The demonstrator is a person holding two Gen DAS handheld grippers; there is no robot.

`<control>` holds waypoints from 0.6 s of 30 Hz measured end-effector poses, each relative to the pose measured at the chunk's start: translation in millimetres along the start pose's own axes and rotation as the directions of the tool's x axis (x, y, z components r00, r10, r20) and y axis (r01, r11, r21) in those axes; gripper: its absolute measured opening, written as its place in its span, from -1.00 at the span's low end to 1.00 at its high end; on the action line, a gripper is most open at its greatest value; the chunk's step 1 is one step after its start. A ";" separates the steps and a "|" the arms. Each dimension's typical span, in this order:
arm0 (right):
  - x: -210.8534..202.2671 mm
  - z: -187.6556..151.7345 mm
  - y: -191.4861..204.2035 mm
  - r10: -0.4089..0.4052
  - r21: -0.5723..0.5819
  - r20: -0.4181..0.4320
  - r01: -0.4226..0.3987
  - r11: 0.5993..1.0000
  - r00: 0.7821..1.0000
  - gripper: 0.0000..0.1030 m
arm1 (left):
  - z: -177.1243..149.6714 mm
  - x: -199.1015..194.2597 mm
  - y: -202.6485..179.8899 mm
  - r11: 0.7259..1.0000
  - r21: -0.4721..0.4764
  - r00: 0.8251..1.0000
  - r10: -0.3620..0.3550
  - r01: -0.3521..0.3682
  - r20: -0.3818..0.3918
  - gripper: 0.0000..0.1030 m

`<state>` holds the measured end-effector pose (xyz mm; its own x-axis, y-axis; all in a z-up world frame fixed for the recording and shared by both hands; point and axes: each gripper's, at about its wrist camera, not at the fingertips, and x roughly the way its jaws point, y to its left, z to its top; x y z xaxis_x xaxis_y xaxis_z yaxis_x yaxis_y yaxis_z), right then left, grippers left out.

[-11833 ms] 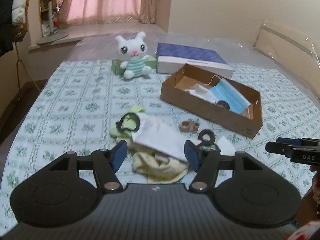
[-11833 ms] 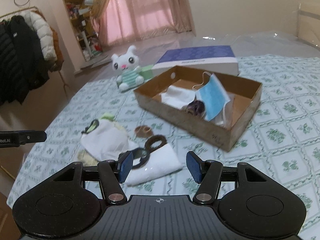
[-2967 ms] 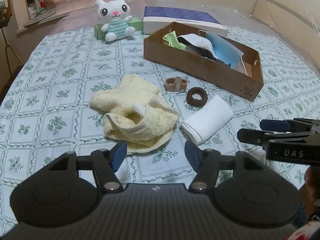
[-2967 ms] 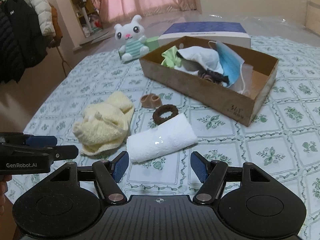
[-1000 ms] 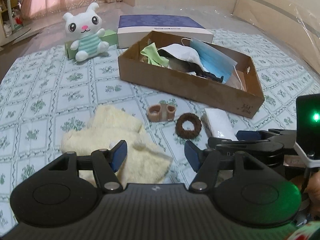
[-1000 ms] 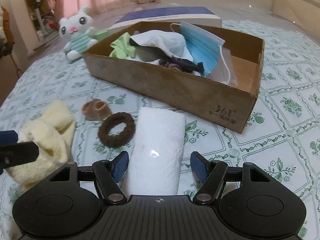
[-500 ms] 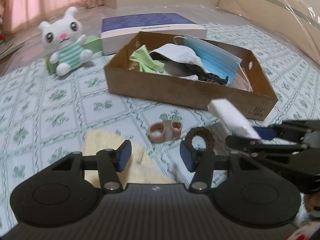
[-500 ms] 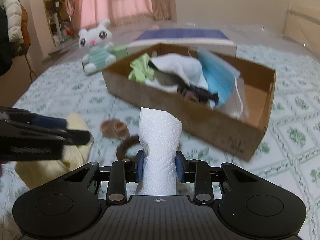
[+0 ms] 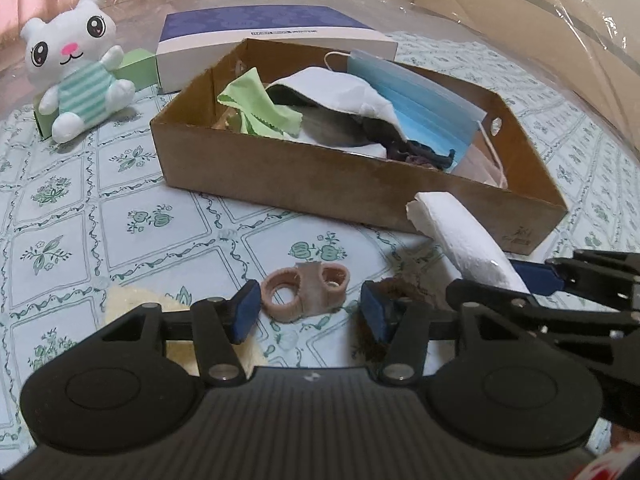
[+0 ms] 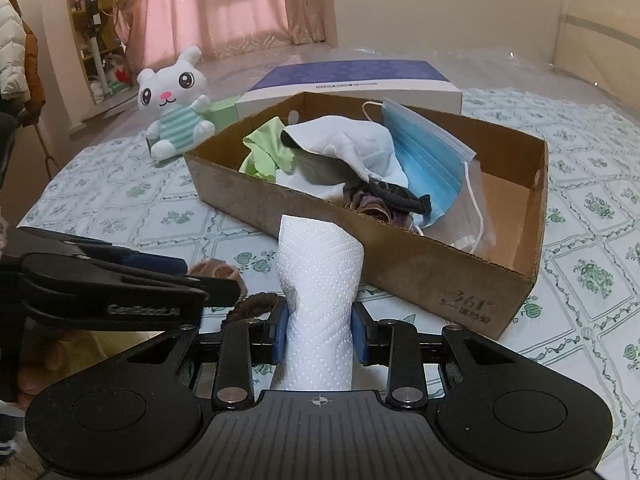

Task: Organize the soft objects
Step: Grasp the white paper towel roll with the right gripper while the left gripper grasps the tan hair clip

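on the bed (image 9: pixel 60 216), spread with a green-flowered white cloth, the left gripper (image 9: pixel 308 312) hung low with its blue pads spread and nothing pressed between them — the pinkish-tan double-ring hair tie (image 9: pixel 306 290) lay on the cloth just beyond the gap, touched by neither pad. just beside the right pad lay a brown scrunchie (image 9: pixel 396 292), partly hidden behind that finger. a pale yellow towel (image 9: pixel 132 300) showed under the left finger, mostly covered by the gripper body.

the right gripper (image 10: pixel 320 330) was pinching a rolled white paper towel (image 10: pixel 320 280), both pads pressed into its sides so that the roll narrowed there, with its free end standing up and forward. in the left wrist view that same roll pointed toward the near wall of the cardboard box (image 9: pixel 280 176), lifted off the cloth and close to the box's near right corner, not inside it.

the box already held a light green cloth (image 10: pixel 268 148), a white fabric piece (image 10: pixel 352 148), a blue face mask (image 10: pixel 424 160) and a dark hair tie (image 10: pixel 396 196) — all heaped toward its left and middle, the right end showing bare cardboard. behind the box lay a flat blue-and-white box (image 10: pixel 352 80), and to its left a white plush bunny (image 10: pixel 172 108) in a striped shirt sat against a small green box (image 9: pixel 138 68).
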<state>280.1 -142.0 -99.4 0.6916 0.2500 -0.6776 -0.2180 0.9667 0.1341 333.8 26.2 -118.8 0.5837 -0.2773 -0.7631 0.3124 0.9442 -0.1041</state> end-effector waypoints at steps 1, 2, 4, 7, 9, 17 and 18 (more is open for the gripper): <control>0.8 0.0 0.1 0.001 0.003 -0.001 -0.001 1.000 1.000 -0.37 | 0.6 2.8 0.5 1.000 0.002 1.000 0.004 -0.004 -0.001 0.01; 1.7 0.1 0.3 0.003 0.006 -0.002 -0.003 1.000 1.000 -0.37 | 1.2 5.9 1.0 1.000 -0.001 1.000 0.005 -0.005 -0.004 0.00; 3.5 0.2 1.0 0.005 0.008 -0.005 -0.005 1.000 1.000 -0.37 | 1.1 10.0 3.2 1.000 -0.012 1.000 0.001 -0.001 -0.007 -0.02; 4.6 0.6 1.8 0.010 0.014 -0.007 -0.010 1.000 1.000 -0.37 | -0.5 14.2 5.1 1.000 -0.023 1.000 0.009 -0.009 -0.005 -0.17; 4.7 0.9 2.2 0.011 0.013 -0.006 -0.011 1.000 1.000 -0.37 | -1.8 13.1 4.5 1.000 -0.022 1.000 0.014 -0.014 0.007 -0.27; -6.9 5.6 4.7 0.040 0.009 0.015 -0.040 0.999 0.999 -0.37 | -4.4 -5.2 0.5 0.999 -0.013 0.999 0.031 -0.031 0.031 -0.62; -8.7 6.4 5.3 0.042 0.008 0.019 -0.042 0.999 0.999 -0.37 | -4.3 -9.1 0.2 0.999 -0.018 0.999 0.032 -0.032 0.036 -0.62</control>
<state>277.4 -138.6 -88.2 0.6948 0.2912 -0.6576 -0.2411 0.9558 0.1685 325.4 29.7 -114.6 0.6203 -0.2529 -0.7425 0.2803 0.9556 -0.0913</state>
